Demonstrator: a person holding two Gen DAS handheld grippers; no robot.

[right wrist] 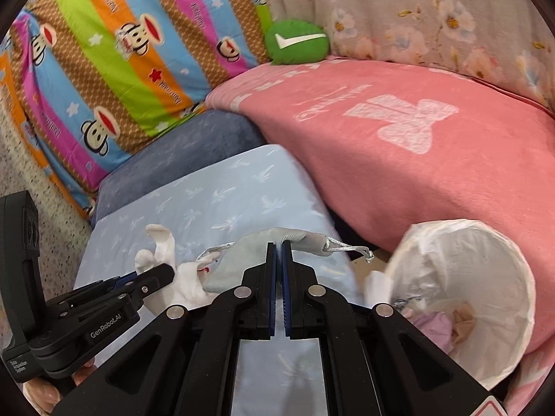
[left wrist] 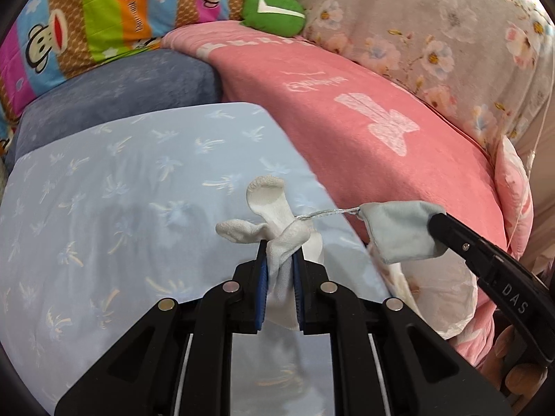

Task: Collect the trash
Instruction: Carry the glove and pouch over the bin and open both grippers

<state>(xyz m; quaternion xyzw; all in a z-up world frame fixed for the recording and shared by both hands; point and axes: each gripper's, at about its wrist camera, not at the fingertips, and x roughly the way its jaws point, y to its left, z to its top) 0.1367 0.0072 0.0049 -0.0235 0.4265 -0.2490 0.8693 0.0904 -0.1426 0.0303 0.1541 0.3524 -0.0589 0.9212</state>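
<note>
You are holding two grippers, and each one has one piece of trash. Your left gripper (left wrist: 280, 253) is closed almost fully on one white sock (left wrist: 277, 228); the blue pads press the bunched cloth between them, and two ends of the sock stick out above the fingertips while the rest hangs down between the fingers. Your right gripper (right wrist: 279, 245) is closed tight on one small pale grey-blue cloth pouch (right wrist: 242, 260), held by its upper edge. The pouch has one silver drawstring (right wrist: 347, 248), and it comes out on both sides: one loop on the left, one knotted end on the right. In the left wrist view this string runs from the pouch to the sock and seems to touch it; I cannot tell if it is caught there.

Both items hang in the air above one light blue cushion (left wrist: 121, 190) with a palm pattern. Behind it you see one dark blue cushion (left wrist: 121, 86), one pink blanket (left wrist: 347, 121), one striped cushion with monkey faces (right wrist: 121, 69) and one round green plush (right wrist: 296, 43).

There is one trash bin (right wrist: 513, 298) with a white bag, low on your right, just beside the pink blanket. Some trash already lies inside it, but I cannot count the pieces.
</note>
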